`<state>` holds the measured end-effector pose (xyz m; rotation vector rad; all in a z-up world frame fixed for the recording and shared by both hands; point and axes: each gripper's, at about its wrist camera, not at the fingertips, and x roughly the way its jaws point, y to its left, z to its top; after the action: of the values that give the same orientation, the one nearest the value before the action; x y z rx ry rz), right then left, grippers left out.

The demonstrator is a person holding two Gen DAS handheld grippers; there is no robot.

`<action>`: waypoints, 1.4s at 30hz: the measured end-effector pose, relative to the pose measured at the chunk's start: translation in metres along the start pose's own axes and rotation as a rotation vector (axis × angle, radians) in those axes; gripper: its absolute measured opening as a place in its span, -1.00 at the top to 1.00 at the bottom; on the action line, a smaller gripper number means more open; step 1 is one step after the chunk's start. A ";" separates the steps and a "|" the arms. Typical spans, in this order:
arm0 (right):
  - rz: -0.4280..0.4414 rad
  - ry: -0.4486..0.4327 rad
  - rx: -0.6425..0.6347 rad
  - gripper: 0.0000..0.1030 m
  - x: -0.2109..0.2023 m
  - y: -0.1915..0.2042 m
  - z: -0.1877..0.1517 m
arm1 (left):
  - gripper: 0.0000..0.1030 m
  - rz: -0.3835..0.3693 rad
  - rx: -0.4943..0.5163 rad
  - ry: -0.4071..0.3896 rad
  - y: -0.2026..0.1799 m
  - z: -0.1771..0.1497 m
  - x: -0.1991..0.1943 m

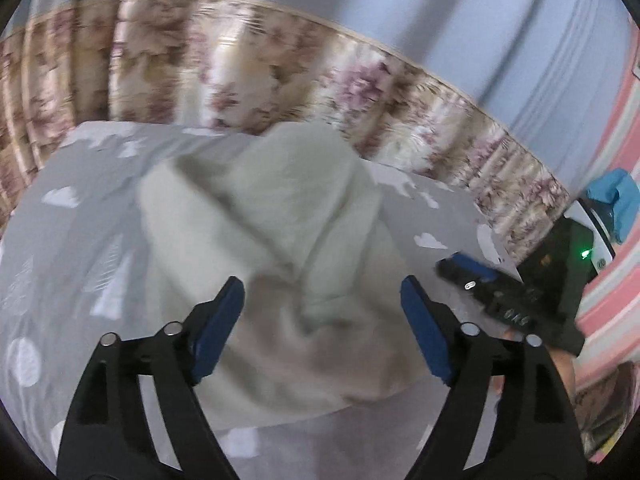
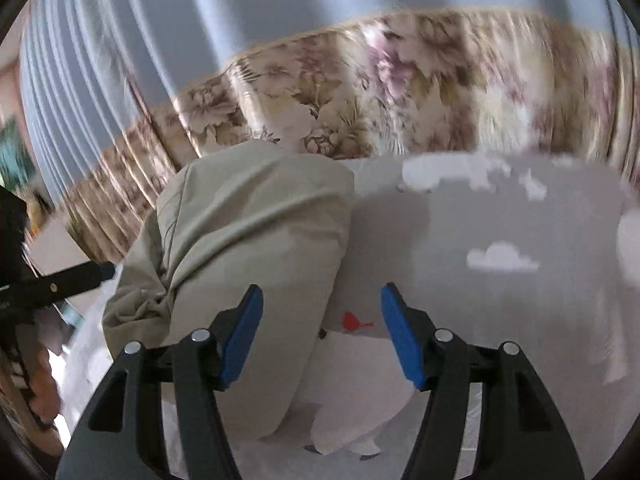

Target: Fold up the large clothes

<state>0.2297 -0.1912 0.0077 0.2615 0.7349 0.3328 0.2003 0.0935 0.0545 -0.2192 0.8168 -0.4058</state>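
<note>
Blue-padded, the left gripper [image 1: 322,312] and right gripper [image 2: 322,330] both hover with jaws apart, holding nothing, just above the beige garment [image 2: 248,248] bundled on the grey cloud-print sheet [image 2: 500,220]. It looks soft, limp and light; pinch a hem edge. Floral curtain [image 2: 400,92] hangs beyond.

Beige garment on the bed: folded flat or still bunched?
Bunched. The beige garment sits in a creased, humped heap on the grey sheet, not flat; neither gripper holds it.

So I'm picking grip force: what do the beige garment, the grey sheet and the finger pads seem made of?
Beige garment: matte woven cloth, probably cotton; soft creases. Grey sheet: thin printed fabric, white clouds. Finger pads: blue, matte, likely rubber or foam.
</note>
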 end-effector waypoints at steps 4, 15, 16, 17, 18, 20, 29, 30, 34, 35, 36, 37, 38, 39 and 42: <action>0.051 0.036 0.038 -0.20 0.017 -0.001 -0.015 | -0.28 0.078 0.029 0.079 -0.010 0.005 0.049; 0.142 -0.016 -0.017 -0.19 0.010 0.034 -0.018 | 0.95 0.094 0.113 0.040 0.009 -0.004 0.037; 0.150 -0.028 -0.039 -0.19 0.008 0.043 -0.017 | 0.95 0.113 0.128 0.018 0.011 -0.005 0.025; 0.160 -0.040 -0.082 -0.19 0.007 0.057 -0.017 | 0.95 0.125 0.131 0.001 0.015 -0.005 0.015; 0.154 -0.042 -0.116 -0.19 0.007 0.066 -0.017 | 0.96 0.160 0.129 -0.015 0.024 -0.006 0.004; 0.130 -0.039 -0.193 -0.19 0.010 0.087 -0.018 | 0.97 0.197 0.104 -0.005 0.046 -0.006 0.000; 0.082 -0.036 -0.254 -0.19 0.008 0.096 -0.014 | 0.75 0.111 0.031 -0.012 0.049 -0.005 -0.005; 0.074 -0.045 -0.251 -0.19 0.005 0.092 -0.012 | 0.56 0.107 0.042 -0.021 0.042 0.000 -0.007; 0.043 -0.056 -0.167 -0.19 0.000 0.063 -0.006 | -0.10 0.090 0.070 -0.022 0.020 0.014 0.006; 0.041 -0.050 -0.147 -0.19 0.001 0.057 -0.006 | -0.11 0.084 0.075 -0.001 0.017 0.017 0.015; 0.040 -0.043 -0.136 -0.19 0.003 0.053 -0.007 | -0.12 0.092 0.077 0.019 0.016 0.018 0.023; 0.039 -0.035 -0.131 -0.19 0.006 0.050 -0.008 | -0.13 0.110 0.076 0.042 0.016 0.019 0.036; 0.037 -0.028 -0.131 -0.19 0.009 0.048 -0.009 | -0.13 0.121 0.071 0.064 0.018 0.018 0.046; 0.031 -0.015 -0.135 -0.19 0.013 0.048 -0.011 | -0.13 0.118 0.053 0.092 0.024 0.018 0.059; 0.033 0.005 -0.131 -0.19 0.023 0.047 -0.014 | 0.11 0.059 0.009 0.144 0.038 0.014 0.080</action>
<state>0.2263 -0.1377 -0.0005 0.1485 0.7112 0.4110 0.2696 0.0940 -0.0019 -0.1580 0.9604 -0.3730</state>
